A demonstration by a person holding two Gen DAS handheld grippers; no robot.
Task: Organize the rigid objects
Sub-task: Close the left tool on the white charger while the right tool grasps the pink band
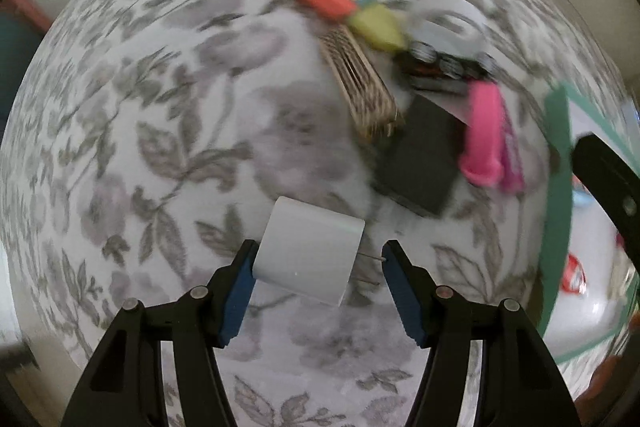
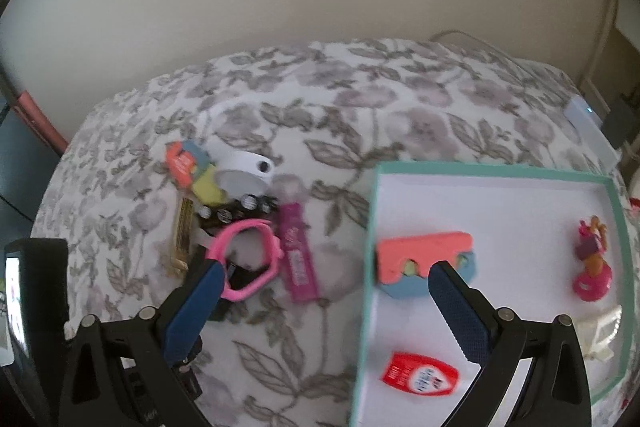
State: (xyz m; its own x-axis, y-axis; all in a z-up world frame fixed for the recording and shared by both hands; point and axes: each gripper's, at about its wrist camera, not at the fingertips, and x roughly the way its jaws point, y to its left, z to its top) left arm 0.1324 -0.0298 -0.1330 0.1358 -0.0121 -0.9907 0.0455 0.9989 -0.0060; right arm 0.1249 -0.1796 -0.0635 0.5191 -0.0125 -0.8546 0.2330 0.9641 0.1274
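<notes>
left wrist: white charger [image 1: 310, 251] between left gripper [image 1: 318, 259] pads, open cloth [image 1: 160, 131] around.

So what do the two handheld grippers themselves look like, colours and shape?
Both match: the left gripper and the right gripper have black angular plastic linkage arms with round silver pivot pins, each ending in two tapered fingers faced with dark blue textured pads. No cables, markings or sleeves are visible.

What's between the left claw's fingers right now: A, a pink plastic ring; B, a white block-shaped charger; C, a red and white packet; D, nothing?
B: the white block-shaped charger sits between the left claw fingers, prongs toward the right-hand finger.
</notes>
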